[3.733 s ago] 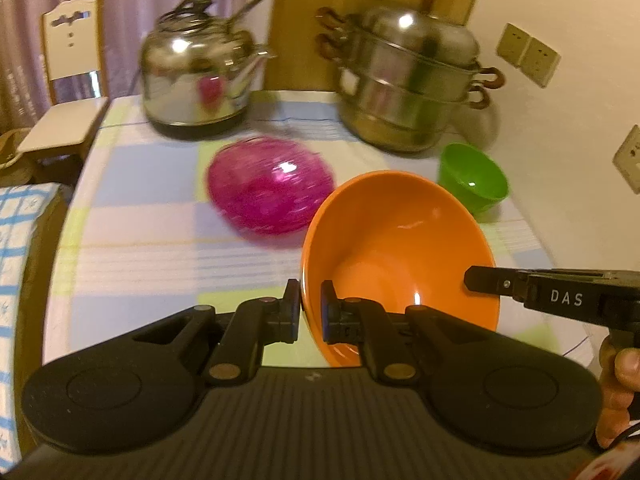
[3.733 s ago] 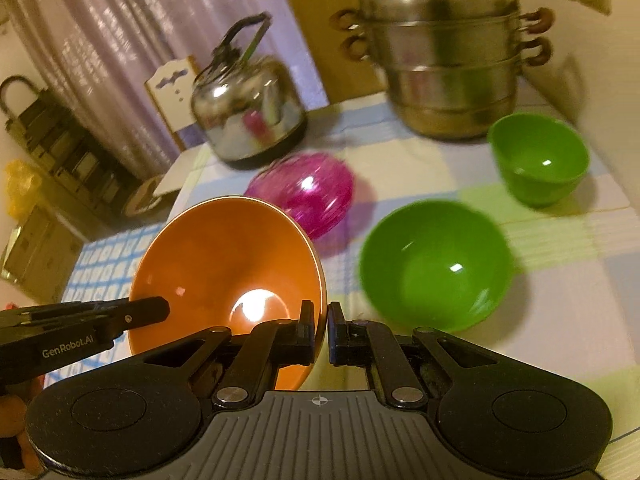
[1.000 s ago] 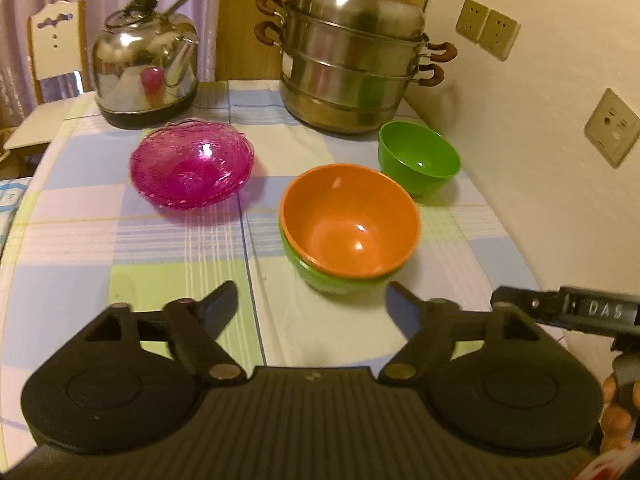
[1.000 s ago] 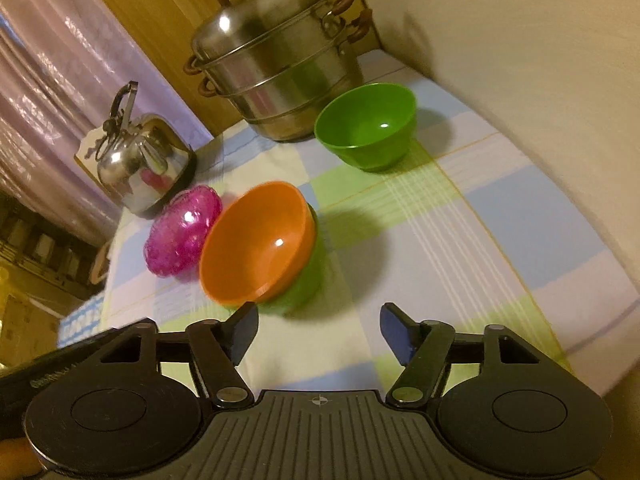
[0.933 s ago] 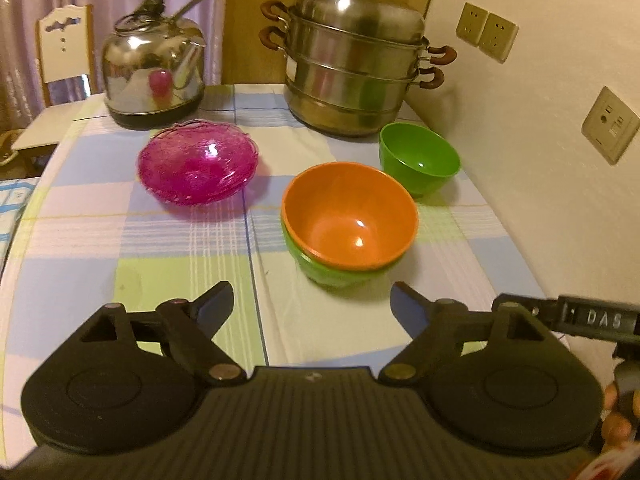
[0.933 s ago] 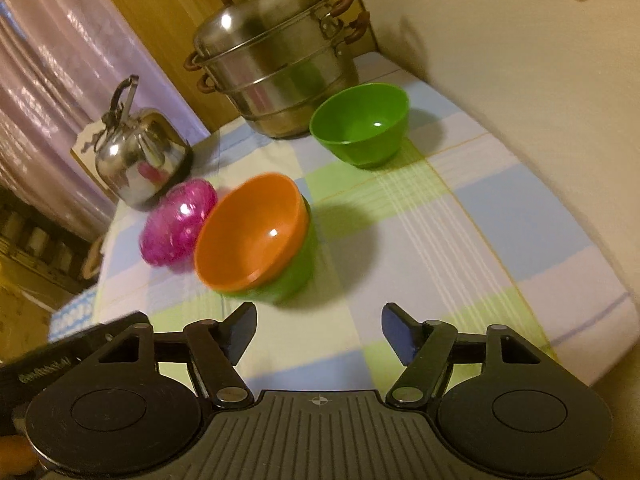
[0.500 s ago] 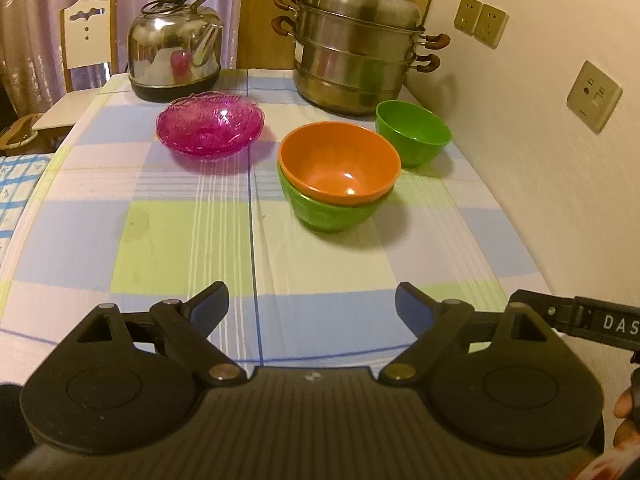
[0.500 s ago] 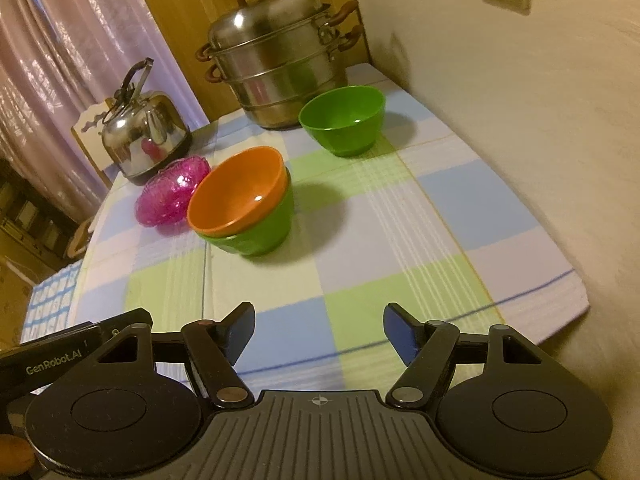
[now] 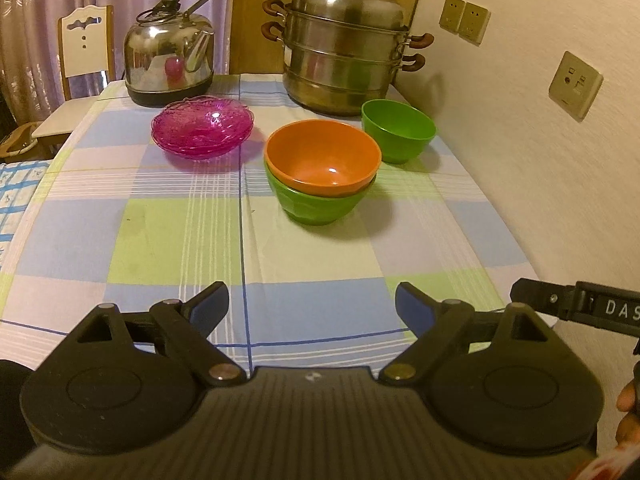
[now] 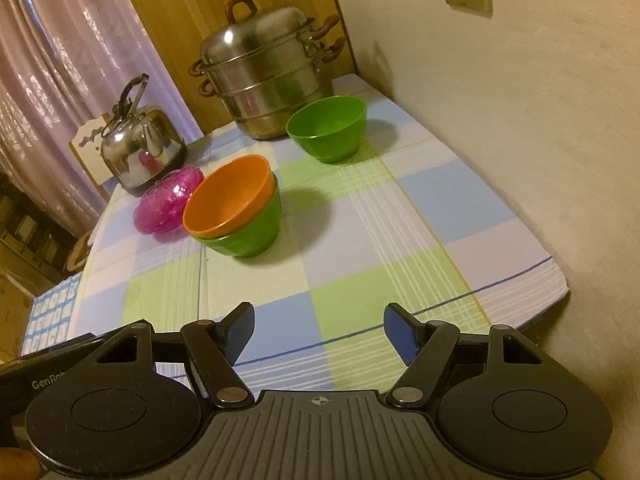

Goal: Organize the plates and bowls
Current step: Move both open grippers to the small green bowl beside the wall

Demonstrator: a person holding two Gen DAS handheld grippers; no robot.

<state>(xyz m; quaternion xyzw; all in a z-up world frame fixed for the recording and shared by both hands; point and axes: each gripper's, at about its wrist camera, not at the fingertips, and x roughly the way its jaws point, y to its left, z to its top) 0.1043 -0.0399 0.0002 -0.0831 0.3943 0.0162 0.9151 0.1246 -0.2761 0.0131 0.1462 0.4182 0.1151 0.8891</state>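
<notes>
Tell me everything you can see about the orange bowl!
The orange bowl is round, smooth and shiny, probably plastic, empty, with a small glint of light inside. It sits upright, nested in a bigger green bowl that hugs its underside, on the checked tablecloth. Nothing else touches it; the pink glass dish and a smaller green bowl stand apart nearby.

Home kitchen: kettle (image 9: 170, 66), steamer pot (image 9: 346, 54).

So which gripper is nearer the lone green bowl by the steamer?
Right, narrowly. The right gripper faces the lone green bowl almost head-on; the left gripper sits about as far back but off to the bowl's left.
</notes>
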